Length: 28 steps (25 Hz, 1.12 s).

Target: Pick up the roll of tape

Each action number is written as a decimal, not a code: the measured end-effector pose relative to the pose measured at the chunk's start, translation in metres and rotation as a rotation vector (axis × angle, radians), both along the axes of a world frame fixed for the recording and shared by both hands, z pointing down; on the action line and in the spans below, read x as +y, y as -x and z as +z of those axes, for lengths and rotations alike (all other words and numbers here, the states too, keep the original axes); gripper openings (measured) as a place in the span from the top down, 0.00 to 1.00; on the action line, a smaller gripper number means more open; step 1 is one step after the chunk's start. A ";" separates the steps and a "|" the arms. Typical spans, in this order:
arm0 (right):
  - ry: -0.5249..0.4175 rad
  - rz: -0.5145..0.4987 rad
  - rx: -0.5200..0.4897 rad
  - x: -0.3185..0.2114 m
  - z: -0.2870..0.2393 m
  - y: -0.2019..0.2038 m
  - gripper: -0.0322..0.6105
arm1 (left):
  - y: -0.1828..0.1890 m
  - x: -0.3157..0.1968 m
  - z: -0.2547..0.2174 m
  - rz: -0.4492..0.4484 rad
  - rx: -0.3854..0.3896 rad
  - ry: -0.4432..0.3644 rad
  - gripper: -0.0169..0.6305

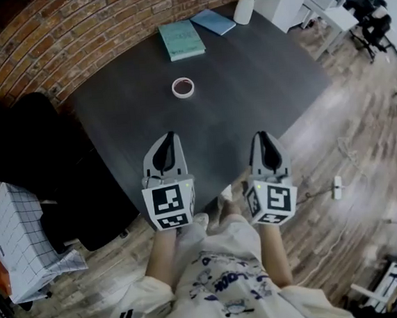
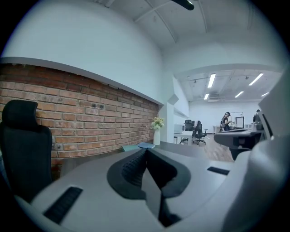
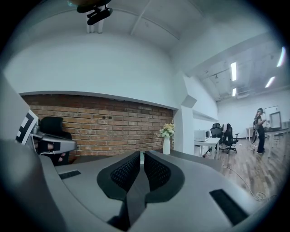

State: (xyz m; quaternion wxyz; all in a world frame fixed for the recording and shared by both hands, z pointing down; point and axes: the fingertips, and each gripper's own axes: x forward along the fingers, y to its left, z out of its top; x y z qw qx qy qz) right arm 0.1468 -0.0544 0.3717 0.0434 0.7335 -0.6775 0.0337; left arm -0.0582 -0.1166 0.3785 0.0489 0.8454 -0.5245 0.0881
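Observation:
The roll of tape (image 1: 183,88), a small pale ring with a reddish core, lies flat on the dark table (image 1: 261,79) near its middle. My left gripper (image 1: 171,136) hovers over the table's near edge, well short of the tape, with its jaws shut and nothing in them. My right gripper (image 1: 263,136) hangs level with it to the right, jaws also pressed together and empty. In the left gripper view the left gripper (image 2: 146,150) hides the tape behind its closed fingers. The right gripper (image 3: 142,154) likewise blocks the tape in the right gripper view.
A teal book (image 1: 181,39), a blue book (image 1: 213,21) and a white vase with flowers (image 1: 244,7) sit at the table's far end by the brick wall. A black office chair (image 1: 14,130) and a white gridded box (image 1: 17,232) stand left of the table.

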 end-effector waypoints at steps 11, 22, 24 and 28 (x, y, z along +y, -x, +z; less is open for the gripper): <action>0.033 -0.072 -0.015 -0.115 0.012 -0.066 0.90 | -0.048 -0.094 0.026 -0.103 -0.044 0.062 0.97; 0.103 -0.198 -0.026 -0.204 0.039 -0.092 0.90 | -0.079 -0.172 0.050 -0.160 -0.085 0.137 0.97; 0.115 -0.223 -0.027 -0.217 0.046 -0.092 0.90 | -0.081 -0.184 0.058 -0.168 -0.082 0.159 0.97; 0.156 -0.236 -0.036 -0.239 0.064 -0.097 0.90 | -0.086 -0.207 0.075 -0.189 -0.088 0.199 0.97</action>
